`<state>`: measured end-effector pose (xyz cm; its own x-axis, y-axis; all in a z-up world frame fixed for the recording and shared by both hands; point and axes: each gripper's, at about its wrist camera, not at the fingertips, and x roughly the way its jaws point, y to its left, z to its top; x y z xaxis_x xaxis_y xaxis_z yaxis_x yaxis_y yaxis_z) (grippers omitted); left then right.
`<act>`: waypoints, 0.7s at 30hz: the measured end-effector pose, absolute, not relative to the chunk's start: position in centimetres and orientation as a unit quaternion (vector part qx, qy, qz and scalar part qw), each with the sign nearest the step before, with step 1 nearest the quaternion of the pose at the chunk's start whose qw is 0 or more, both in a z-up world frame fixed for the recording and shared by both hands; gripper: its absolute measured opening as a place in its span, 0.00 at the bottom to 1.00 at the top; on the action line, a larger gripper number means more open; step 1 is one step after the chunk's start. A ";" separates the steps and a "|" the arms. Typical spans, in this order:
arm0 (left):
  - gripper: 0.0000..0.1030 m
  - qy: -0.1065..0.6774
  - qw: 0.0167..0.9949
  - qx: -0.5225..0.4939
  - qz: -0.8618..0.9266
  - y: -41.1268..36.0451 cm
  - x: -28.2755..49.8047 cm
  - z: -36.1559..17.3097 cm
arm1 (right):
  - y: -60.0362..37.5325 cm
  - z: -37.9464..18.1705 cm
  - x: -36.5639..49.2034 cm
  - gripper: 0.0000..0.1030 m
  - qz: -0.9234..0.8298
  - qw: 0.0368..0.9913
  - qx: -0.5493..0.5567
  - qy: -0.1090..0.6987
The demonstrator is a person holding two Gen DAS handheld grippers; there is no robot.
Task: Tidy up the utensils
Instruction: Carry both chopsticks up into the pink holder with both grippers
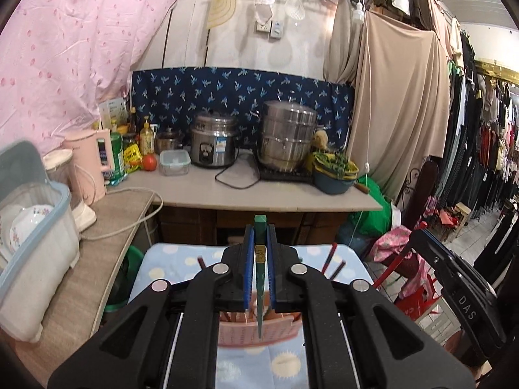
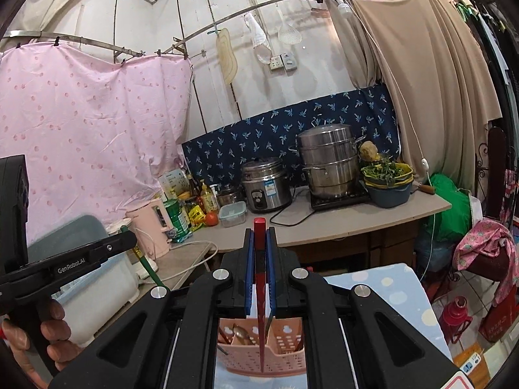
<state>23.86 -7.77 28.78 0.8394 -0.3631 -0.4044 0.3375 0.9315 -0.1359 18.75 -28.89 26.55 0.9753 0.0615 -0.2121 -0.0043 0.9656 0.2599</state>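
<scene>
Holding one chopstick per gripper, both hanging over the pink holder (image 2: 262, 355) on the dotted blue cloth (image 2: 399, 291). Left gripper (image 1: 260, 227) clamping shut on the green chopstick (image 1: 260, 278), thick end sticking out past the fingertips, thin tip hanging toward the holder's rim, probably so it can slide in tip-first. Right gripper (image 2: 260, 230) doing the same on the red chopstick (image 2: 260, 291), jaws closed on the shaft, tip lining up with the divider between compartments (which slot it is aimed at: cannot tell). Holder already carrying a spoon (image 2: 241, 334) and more chopsticks in its left compartment. Gripping mid-shaft, likely keeping each stick from swinging. Judging next step as lowering, then releasing; the risk is the tip catching on the rim.
</scene>
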 end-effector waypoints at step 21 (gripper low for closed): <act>0.07 0.277 0.946 -0.029 -0.169 -10.1 32.7 21.3 | -28.9 17.9 28.6 0.07 0.002 0.969 0.122 0.213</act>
<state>32.72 -10.08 21.28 0.7898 -0.3348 -0.5140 0.3026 0.9415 -0.1484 28.56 -28.92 17.86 0.9090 0.0567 -0.4130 0.0474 0.9702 0.2375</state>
